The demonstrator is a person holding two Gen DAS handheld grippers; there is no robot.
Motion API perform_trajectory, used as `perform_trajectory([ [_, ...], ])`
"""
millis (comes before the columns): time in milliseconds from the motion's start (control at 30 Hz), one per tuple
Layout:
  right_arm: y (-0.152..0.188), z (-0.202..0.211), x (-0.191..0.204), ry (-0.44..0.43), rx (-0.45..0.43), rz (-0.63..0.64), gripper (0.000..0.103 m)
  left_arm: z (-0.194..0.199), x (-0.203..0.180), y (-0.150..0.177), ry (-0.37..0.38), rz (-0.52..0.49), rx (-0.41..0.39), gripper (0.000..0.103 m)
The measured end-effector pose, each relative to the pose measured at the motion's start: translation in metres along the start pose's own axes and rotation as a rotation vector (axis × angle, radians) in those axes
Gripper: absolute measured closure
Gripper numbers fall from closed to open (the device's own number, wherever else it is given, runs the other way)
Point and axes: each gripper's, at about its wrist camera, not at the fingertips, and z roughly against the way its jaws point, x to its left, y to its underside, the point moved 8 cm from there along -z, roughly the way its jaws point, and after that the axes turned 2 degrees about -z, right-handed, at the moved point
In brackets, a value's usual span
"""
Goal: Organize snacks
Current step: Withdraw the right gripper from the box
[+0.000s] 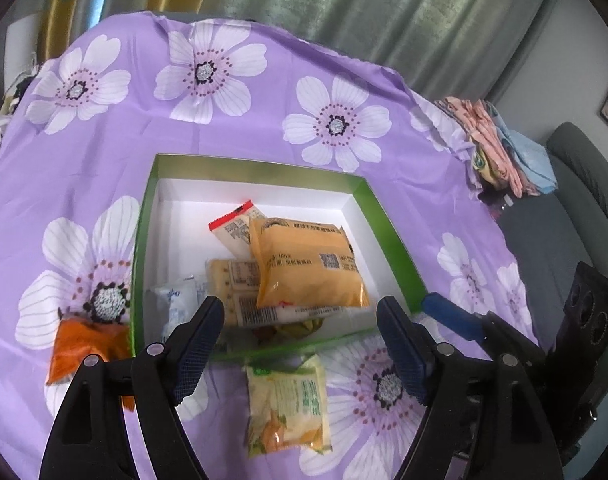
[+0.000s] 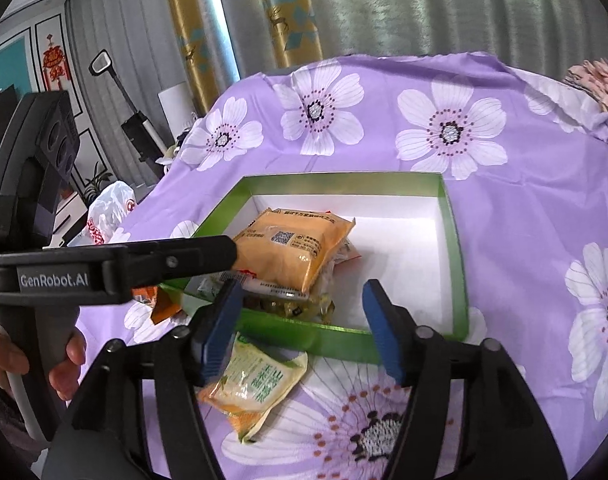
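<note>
The large orange-yellow packet (image 1: 305, 266) is lying on top of the heap of snacks inside the green-walled box (image 1: 387, 216), at the centre of the left wrist view, with nothing gripping it. The left gripper (image 1: 300, 320) is hovering at the bottom of that frame over the box's near wall, jaws standing wide and empty; the right gripper (image 2: 300, 312) is doing likewise at the lower centre of its own view, jaws open with nothing between them. Two items are still waiting outside the box: a green-and-yellow packet (image 1: 286, 402) just beside the near wall, and an orange packet (image 1: 86, 350) at the lower left. In my judgement the green-and-yellow one is coming next; it is lying flat, so gripping an edge seam should serve better than pressing down on its filling.
</note>
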Motion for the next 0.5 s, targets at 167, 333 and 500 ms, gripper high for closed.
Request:
perform_trajectory([
  [167,0.006,0.019,0.000,0.011,-0.015,-0.009,0.038,0.017,-0.002,0.009,-0.001,0.004,-0.014,0.024],
  [333,0.012,0.034,0.001,0.014,-0.022,-0.010,0.038,0.028,-0.003,0.019,-0.001,0.008,-0.018,0.024],
  [500,0.019,0.043,0.006,0.011,-0.021,-0.003,0.038,0.034,-0.002,0.032,-0.005,0.011,-0.009,0.023],
])
